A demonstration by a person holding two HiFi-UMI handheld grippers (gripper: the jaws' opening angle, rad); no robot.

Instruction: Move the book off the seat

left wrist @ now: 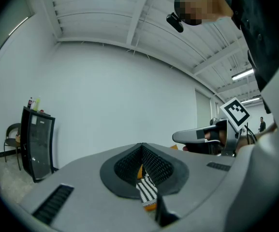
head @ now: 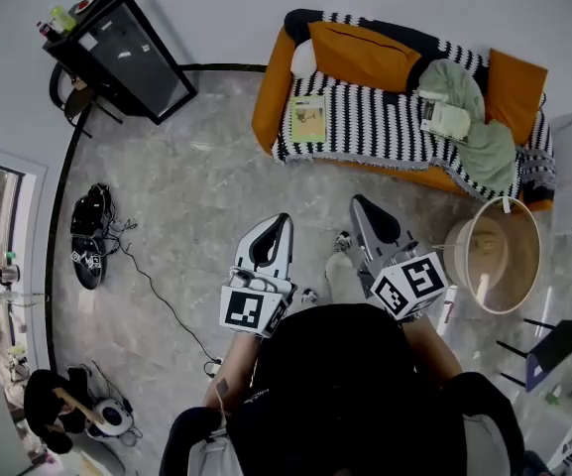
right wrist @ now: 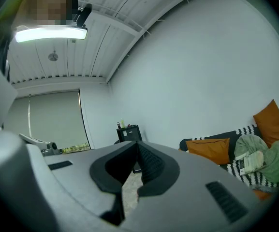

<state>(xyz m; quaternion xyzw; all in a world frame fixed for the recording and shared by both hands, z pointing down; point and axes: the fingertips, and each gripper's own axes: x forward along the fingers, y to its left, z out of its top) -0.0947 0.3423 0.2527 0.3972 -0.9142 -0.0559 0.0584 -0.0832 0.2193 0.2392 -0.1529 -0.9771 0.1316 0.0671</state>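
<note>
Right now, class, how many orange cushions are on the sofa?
2. One long cushion lies against the sofa back; the other cushion stands at its right end, by the green blanket. More may hide under it.

Book point(head: 307, 119) on left end of sofa point(head: 269, 102) seat; cushion point(head: 360, 56) behind it, against backrest. Cloth heap point(head: 479, 132) on right end, perhaps packet on top. Cabinet point(head: 127, 58) far left. Round tub point(head: 494, 254) near right. Shoes point(head: 89, 236) on floor, left.

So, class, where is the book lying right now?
In the head view, the book lies flat on the striped blanket at the left end of the sofa, just below and left of the orange cushion.
</note>
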